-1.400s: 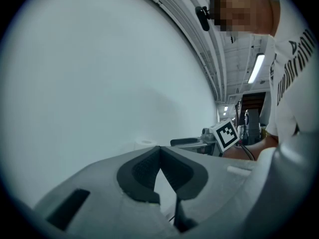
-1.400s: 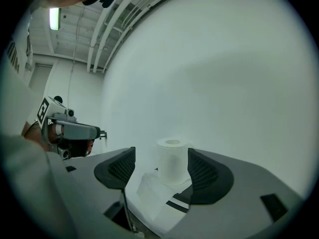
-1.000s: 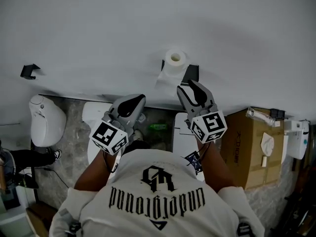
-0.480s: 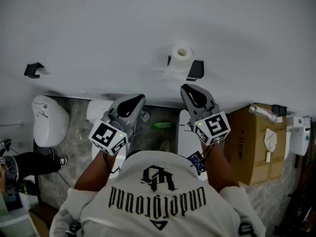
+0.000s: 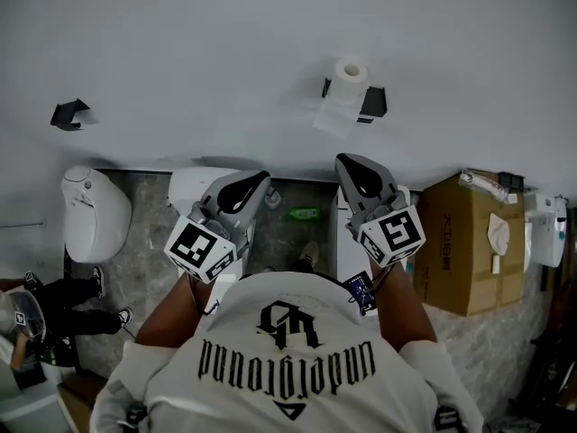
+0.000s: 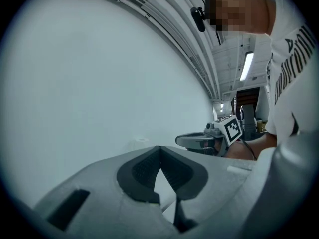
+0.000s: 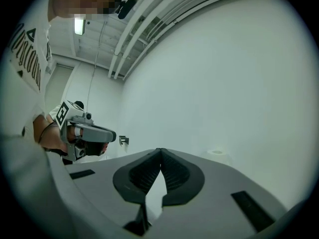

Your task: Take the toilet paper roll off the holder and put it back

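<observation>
The white toilet paper roll (image 5: 351, 70) sits on a black holder (image 5: 372, 103) on the white wall, with a loose sheet (image 5: 335, 115) hanging below it. Both grippers are held near the person's chest, well short of the roll. My left gripper (image 5: 255, 180) is shut with nothing between its tips, which meet in the left gripper view (image 6: 159, 147). My right gripper (image 5: 350, 161) is likewise shut and empty, its tips touching (image 7: 160, 150). The roll (image 7: 218, 153) shows faintly to the right, beyond the right jaws.
A second black bracket (image 5: 69, 113) is on the wall at the far left. On the floor by the wall stand a toilet (image 5: 95, 215), another white fixture (image 5: 194, 192), a green bottle (image 5: 306, 214) and a cardboard box (image 5: 464, 242). Another person (image 5: 54, 314) is at the lower left.
The roll and holder now appear smaller and farther up and to the right, as the person has drawn back from the wall. The right gripper's jaws have come together.
</observation>
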The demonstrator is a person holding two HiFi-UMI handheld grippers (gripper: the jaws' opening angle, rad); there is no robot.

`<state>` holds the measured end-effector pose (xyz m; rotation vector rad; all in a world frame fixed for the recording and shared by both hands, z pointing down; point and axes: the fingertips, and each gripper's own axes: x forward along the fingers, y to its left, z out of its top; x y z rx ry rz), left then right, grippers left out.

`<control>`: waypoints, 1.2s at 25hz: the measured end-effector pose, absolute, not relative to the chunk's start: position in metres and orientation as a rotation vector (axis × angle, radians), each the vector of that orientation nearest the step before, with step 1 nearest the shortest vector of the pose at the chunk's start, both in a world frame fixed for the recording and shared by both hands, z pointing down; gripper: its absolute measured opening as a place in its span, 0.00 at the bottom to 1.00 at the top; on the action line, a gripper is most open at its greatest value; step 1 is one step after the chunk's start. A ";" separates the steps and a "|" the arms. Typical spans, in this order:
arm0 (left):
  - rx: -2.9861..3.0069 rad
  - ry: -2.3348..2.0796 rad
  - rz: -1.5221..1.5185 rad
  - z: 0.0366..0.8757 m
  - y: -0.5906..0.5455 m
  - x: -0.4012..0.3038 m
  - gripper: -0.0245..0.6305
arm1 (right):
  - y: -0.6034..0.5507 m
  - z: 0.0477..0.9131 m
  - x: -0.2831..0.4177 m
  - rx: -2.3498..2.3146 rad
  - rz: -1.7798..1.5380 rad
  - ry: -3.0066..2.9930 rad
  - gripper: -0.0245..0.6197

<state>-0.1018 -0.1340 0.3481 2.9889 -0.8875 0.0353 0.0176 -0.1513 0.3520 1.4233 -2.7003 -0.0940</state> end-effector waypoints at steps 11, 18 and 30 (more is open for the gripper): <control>3.000 -0.759 -0.026 0.350 -0.071 -0.127 0.06 | -0.071 0.358 -0.022 1.448 -0.045 -2.658 0.06; 3.017 -0.702 -0.036 0.353 -0.040 -0.110 0.06 | -0.033 0.353 -0.010 1.475 -0.058 -2.653 0.06; 3.007 -0.772 -0.007 0.352 0.009 -0.039 0.06 | 0.021 0.348 0.046 1.372 -0.089 -2.706 0.06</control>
